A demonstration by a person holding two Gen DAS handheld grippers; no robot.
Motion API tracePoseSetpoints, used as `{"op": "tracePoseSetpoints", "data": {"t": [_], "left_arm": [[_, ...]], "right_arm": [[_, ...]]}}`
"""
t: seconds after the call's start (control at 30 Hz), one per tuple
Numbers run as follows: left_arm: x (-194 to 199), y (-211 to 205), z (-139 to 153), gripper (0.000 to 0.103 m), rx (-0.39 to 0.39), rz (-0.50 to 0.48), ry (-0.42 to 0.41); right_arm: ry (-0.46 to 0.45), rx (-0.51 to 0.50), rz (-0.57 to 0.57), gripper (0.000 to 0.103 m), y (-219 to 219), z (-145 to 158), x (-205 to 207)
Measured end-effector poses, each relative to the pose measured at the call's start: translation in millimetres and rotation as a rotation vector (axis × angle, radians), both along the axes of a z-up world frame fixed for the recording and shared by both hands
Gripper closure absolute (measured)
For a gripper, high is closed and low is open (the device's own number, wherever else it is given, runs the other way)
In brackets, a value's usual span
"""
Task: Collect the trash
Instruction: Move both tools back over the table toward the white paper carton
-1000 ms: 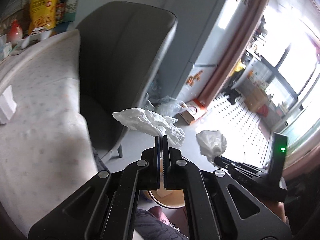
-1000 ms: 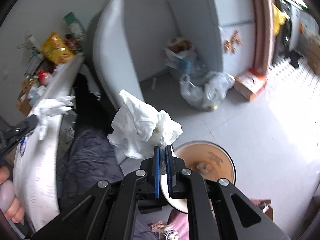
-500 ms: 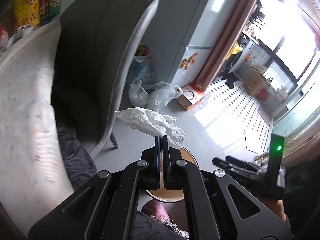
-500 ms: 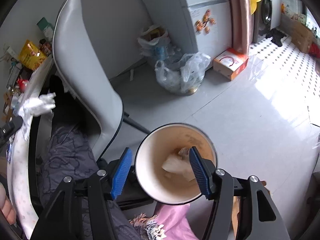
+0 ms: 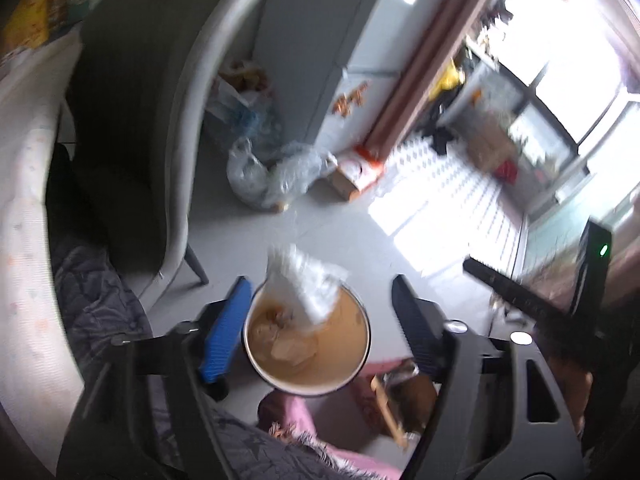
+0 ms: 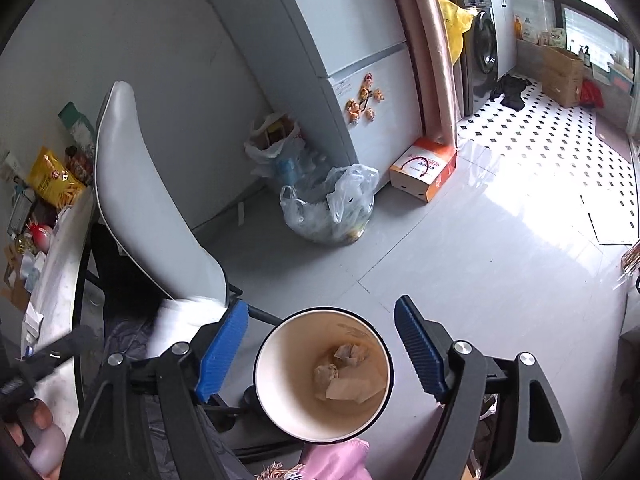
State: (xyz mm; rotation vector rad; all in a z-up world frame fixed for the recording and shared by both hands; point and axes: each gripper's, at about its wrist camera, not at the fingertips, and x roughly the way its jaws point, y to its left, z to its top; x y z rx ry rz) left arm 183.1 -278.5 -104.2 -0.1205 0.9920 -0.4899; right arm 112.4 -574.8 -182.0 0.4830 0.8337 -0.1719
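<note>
Left gripper (image 5: 320,316) opening, jaws wide apart, nothing pinched between the pads. Crumpled white tissue (image 5: 306,288) loose in the gap, blurred, over the far rim of the round bin (image 5: 362,344) and touching neither pad. Bin directly below and between the 2 fingers, its tan inside holding a few crumpled brownish scraps (image 5: 288,340). Blue left pad just beside the bin's rim in the picture; right pad well clear of it.

Right gripper (image 6: 320,344) also opening, jaws spread wide and empty. Same bin (image 6: 264,376) seen centred between its 2 blue pads, below them, with the 2 or 3 scraps (image 6: 346,376) at the bottom. No tissue visible in this view; a white blur at the left, near the chair base, too smeared to identify.

Grey chair (image 6: 148,208) up and left of the bin, table edge (image 6: 56,280) further left. Clear plastic bag (image 6: 332,208) of rubbish on the floor beyond the bin, beside an orange and white box (image 6: 424,168) at the foot of the fridge (image 6: 320,52).
</note>
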Motion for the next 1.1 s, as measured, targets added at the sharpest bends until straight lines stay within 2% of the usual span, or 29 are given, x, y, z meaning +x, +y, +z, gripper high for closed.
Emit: {"op": "tracePoseSetpoints", "data": {"t": [0.23,0.63,0.7,0.77,0.93,1.1], "left_arm": [[-1.6,37.0,25.7,0.018,-0.024,0.070,-0.040],[-11.8,127.8,60.5,0.018,-0.100,0.241,-0.109],[-16.3,143.4,65.4,0.018,-0.102,0.277,-0.128],[-20.8,166.6,70.4,0.009,-0.114,0.336,-0.143],[-29.5,214.6,80.4,0.008,-0.110,0.435,-0.171],[-45.0,262.8,84.0,0.008,-0.104,0.537,-0.200]], "right_arm": [[0.000,0.012,0.047,0.028,19.3,0.5,4.4],[-0.026,-0.001,0.149,0.027,67.4,23.9,19.4],[-0.041,-0.004,0.186,0.023,83.9,31.7,24.4],[-0.052,-0.008,0.220,0.020,98.1,38.2,29.2],[-0.104,0.010,0.330,0.008,147.7,58.6,41.8],[-0.136,0.022,0.430,0.008,202.6,77.7,54.3]]}}
